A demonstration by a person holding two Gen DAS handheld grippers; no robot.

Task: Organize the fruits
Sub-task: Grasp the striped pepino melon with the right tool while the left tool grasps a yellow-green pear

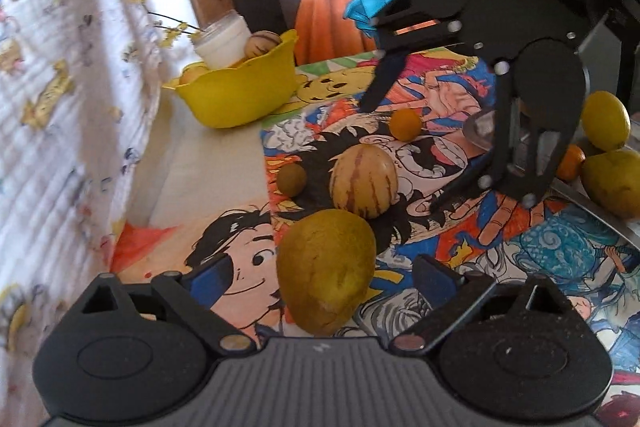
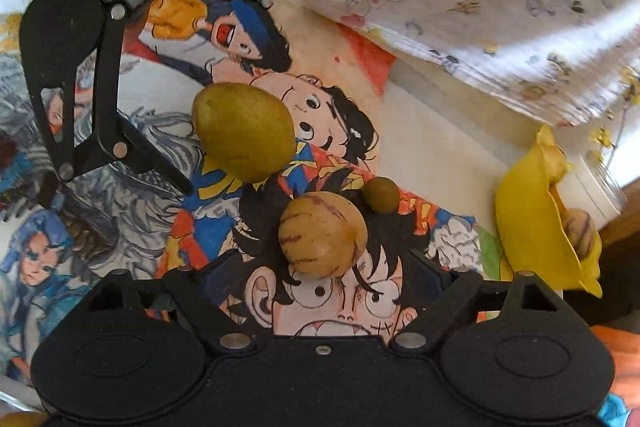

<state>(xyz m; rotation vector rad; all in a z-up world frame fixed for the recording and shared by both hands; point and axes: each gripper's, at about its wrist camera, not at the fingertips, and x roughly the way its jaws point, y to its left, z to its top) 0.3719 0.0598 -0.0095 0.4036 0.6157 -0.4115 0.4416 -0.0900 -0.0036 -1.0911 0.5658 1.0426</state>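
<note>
1. The surface (image 1: 224, 183) carries a cartoon-print cover; a patterned cloth (image 1: 60, 87) hangs along one side.
2. The yellow bowl (image 1: 240, 95) stands at the far edge and holds a white jar (image 1: 224, 43) and fruit.
3. The left gripper (image 1: 324, 279) stands open, jaws either side of the green pear (image 1: 326, 269), pads clear of it.
4. The right gripper (image 2: 320, 275) stands open around the striped melon (image 2: 322, 233), without contact.
5. A small green fruit (image 1: 292, 179) lies just beside the melon; a small orange (image 1: 406, 124) lies beyond.
</note>
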